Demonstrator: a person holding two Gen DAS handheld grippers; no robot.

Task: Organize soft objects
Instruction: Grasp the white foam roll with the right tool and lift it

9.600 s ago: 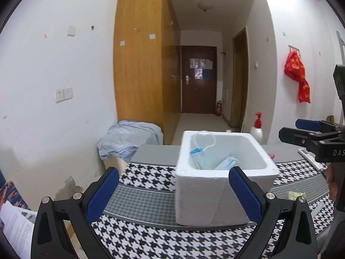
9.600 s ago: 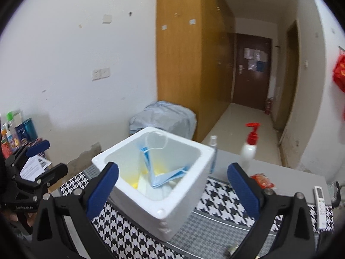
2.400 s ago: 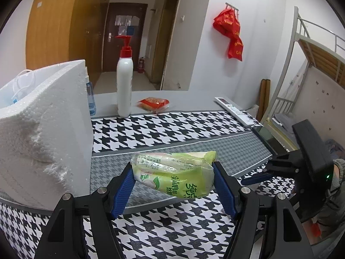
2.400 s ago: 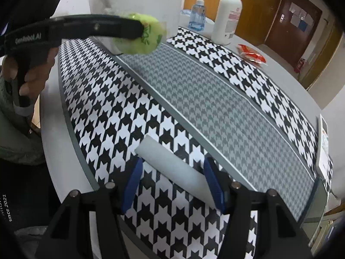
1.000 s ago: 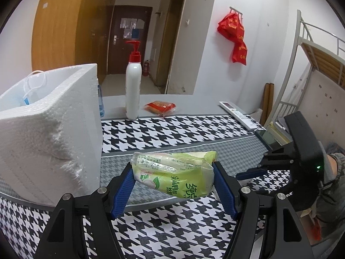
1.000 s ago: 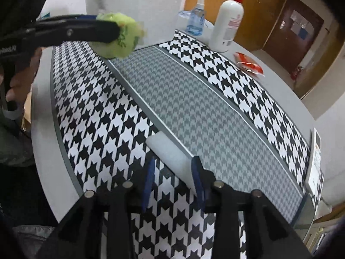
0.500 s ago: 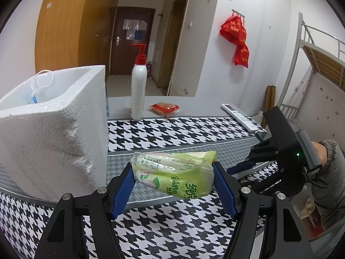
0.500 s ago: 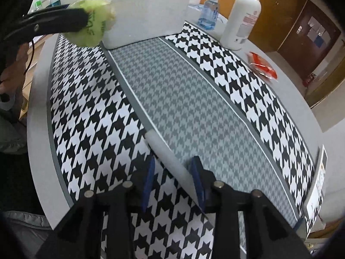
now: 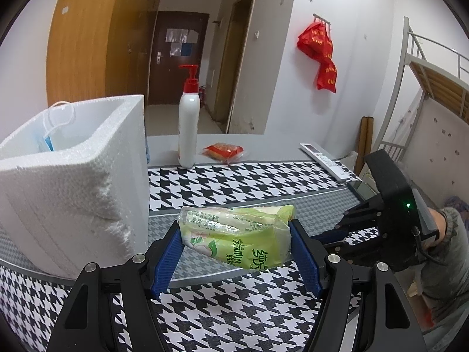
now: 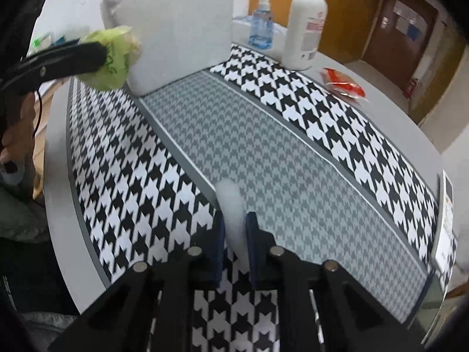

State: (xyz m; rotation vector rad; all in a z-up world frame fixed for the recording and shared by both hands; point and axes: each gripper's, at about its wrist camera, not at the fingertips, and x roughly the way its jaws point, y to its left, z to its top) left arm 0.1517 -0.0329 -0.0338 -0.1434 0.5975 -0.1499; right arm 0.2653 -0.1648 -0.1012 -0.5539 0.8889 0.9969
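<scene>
Risk: green tissue pack (image 9: 237, 237), soft, may slump or catch the foam box (image 9: 73, 176) rim just left of the left claw (image 9: 234, 252). Left claw: half closed, clamping the pack at both ends, above the table (image 9: 249, 182). Right claw (image 10: 235, 234): nearly closed, pinching a white foam strip (image 10: 233, 205), likewise liable to slip.

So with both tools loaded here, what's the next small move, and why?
Probably lift the left tool up over the foam box rim. It is shut on the green pack, which hangs beside the box wall, below the open top where masks already sit. The right tool is shut on a white strip and can wait.
</scene>
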